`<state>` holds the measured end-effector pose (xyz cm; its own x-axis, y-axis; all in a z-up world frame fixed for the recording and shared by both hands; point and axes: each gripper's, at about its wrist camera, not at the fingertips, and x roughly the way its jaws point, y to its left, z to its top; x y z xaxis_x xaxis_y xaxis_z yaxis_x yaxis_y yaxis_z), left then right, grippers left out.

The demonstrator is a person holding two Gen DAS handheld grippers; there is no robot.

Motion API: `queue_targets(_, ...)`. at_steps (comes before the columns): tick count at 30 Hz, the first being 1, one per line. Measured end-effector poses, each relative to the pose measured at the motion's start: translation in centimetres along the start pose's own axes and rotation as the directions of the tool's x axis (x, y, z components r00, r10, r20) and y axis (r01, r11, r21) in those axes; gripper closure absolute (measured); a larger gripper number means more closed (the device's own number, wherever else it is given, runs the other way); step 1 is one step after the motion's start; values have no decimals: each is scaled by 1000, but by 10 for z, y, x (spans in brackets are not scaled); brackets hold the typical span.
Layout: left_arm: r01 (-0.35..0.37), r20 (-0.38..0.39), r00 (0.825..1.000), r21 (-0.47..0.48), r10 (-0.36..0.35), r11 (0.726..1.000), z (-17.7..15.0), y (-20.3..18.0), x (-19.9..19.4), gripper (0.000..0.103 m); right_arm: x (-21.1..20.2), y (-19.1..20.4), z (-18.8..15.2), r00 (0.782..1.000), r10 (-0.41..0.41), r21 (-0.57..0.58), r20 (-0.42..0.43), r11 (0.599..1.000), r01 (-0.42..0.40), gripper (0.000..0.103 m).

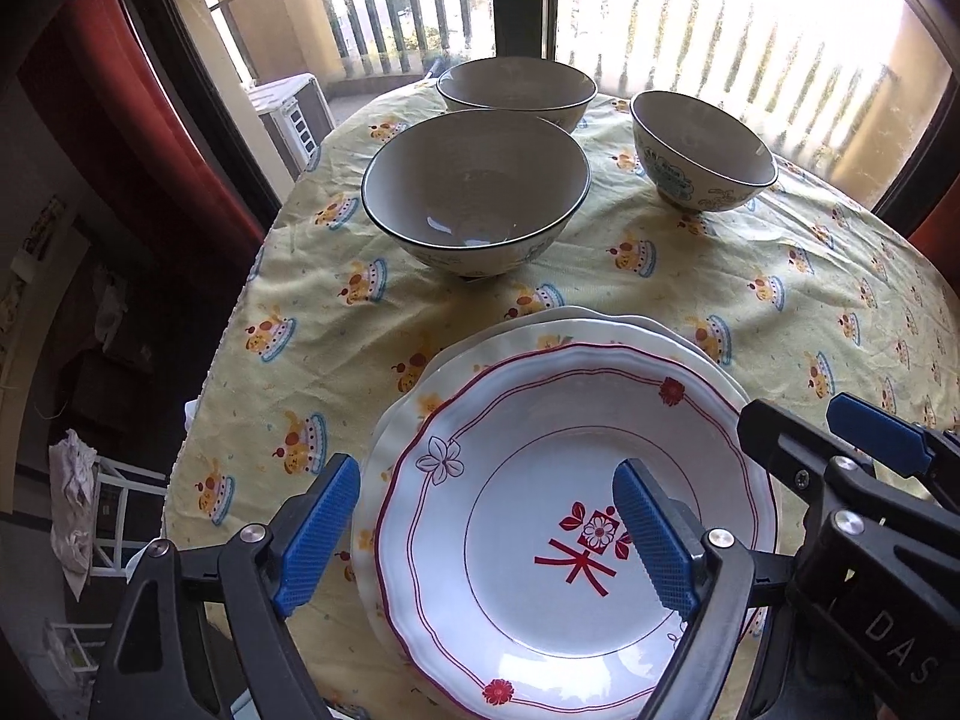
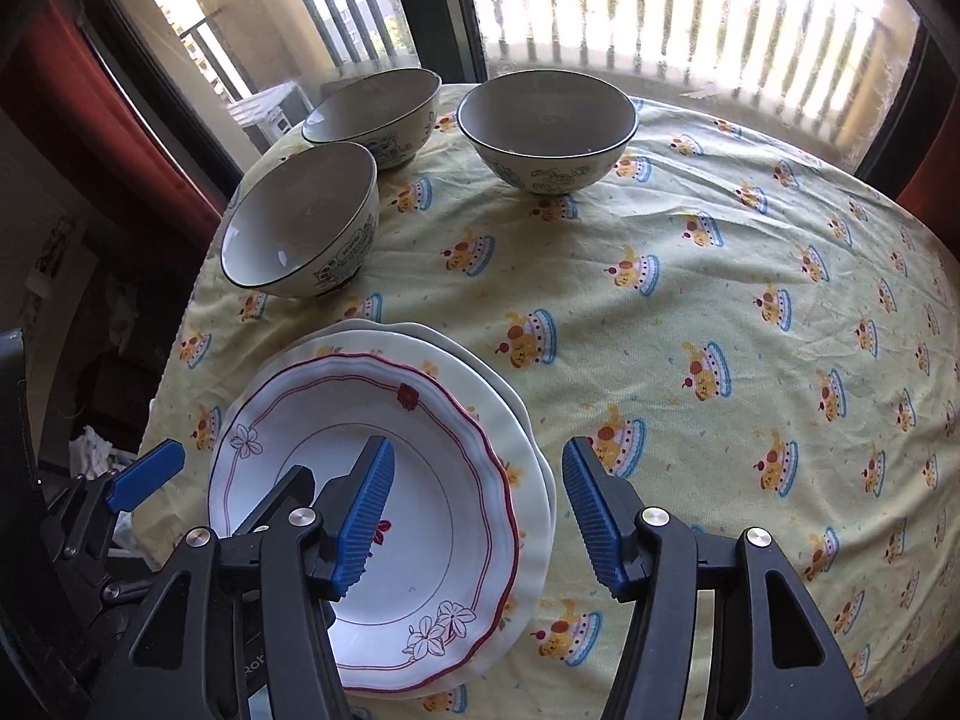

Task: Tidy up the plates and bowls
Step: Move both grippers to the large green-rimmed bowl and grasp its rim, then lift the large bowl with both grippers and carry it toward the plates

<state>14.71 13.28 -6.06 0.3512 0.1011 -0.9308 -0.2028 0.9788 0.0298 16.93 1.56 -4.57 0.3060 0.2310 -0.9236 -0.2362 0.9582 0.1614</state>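
Grippers, two, hand-held, both pitched steeply down over a round table under a yellow printed tablecloth; left gripper poised above the near-left rim of the plate stack, blue pads spread wide, one pad outside the rim and the other over the well of the top plate, gripping nothing; right gripper poised over the right edge of the same stack, jaws parted to a middling gap, left pad above the plate's well and right pad above bare cloth, rim between them, pads not pressing on it. Top plate: white, scalloped, red double line, red flowers and a red central emblem; nested on a cream plate with yellow print, a further white plate's edge showing behind; stack at the near edge of the table. Bowls, three, grey inside, dark-rimmed, patterned outside, upright on the cloth beyond the stack: nearest bowl; rear bowl just behind it; third bowl apart to their right. Window with balcony railing behind; red curtain at left.
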Motion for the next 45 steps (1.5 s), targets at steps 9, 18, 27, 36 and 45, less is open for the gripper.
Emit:
queue_targets(9, 6, 57, 998, 26, -8, 1000, 46, 25, 7, 17, 5, 29, 36, 999, -8, 9, 45, 1000, 7, 41)
queue_targets(18, 68, 88, 993, 95, -76, 993, 100, 48, 32, 24, 22, 54, 79, 992, -94, 140, 86, 987, 81, 41)
queue_targets(27, 70, 80, 994, 134, -81, 989, 134, 58, 65, 37, 50, 70, 110, 983, -152, 200, 100, 971, 129, 41)
queue_targets(36, 129, 12, 991, 120, -131, 984, 150, 62, 101, 56, 82, 70, 127, 984, -173, 242, 48, 958, 156, 54)
queue_targets(45, 95, 25, 995, 151, -100, 984, 148, 55, 105, 74, 100, 67, 130, 987, -160, 243, 12, 958, 152, 76)
